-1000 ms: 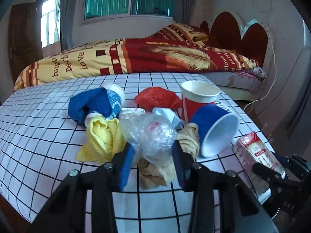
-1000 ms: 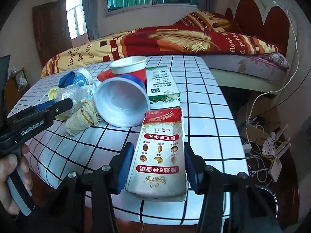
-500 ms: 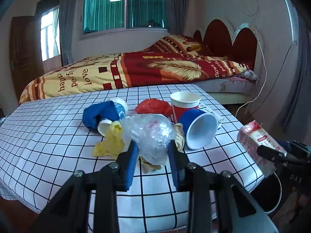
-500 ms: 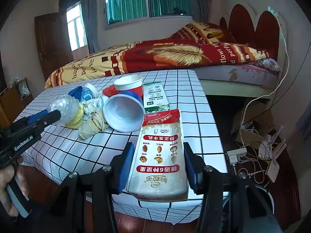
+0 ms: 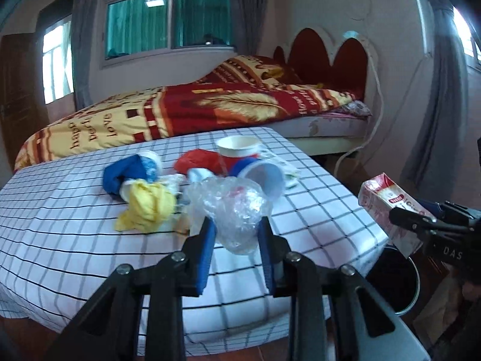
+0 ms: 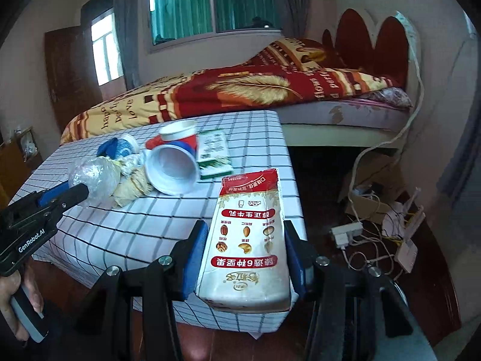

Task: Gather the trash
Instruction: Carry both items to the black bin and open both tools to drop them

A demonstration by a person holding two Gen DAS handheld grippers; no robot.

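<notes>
A crumpled clear plastic bag [image 5: 231,204] hangs between the blue pads of my left gripper [image 5: 236,222], which is shut on it above the near part of the checked table [image 5: 60,240]. The right wrist view shows the same bag [image 6: 96,174] at the left gripper's tip [image 6: 75,194]. My right gripper [image 6: 244,225] is shut on a white and red milk carton [image 6: 249,240], held past the table's near right corner. In the left wrist view this carton [image 5: 381,192] and the right gripper [image 5: 402,215] appear at the right edge, above a black bin [image 5: 416,276].
A pile stays on the table: a tipped blue cup [image 5: 264,177], an upright red cup [image 5: 239,147], yellow [image 5: 147,204], blue [image 5: 120,174] and red [image 5: 195,159] crumpled bags, a green carton [image 6: 213,150]. A bed stands behind. Cables and a power strip [image 6: 345,231] lie on the floor.
Both grippers have drawn back from the pile and risen slightly, carrying the bag and the carton. The left jaws have narrowed on the bag, and the pile now looks smaller and farther off.
</notes>
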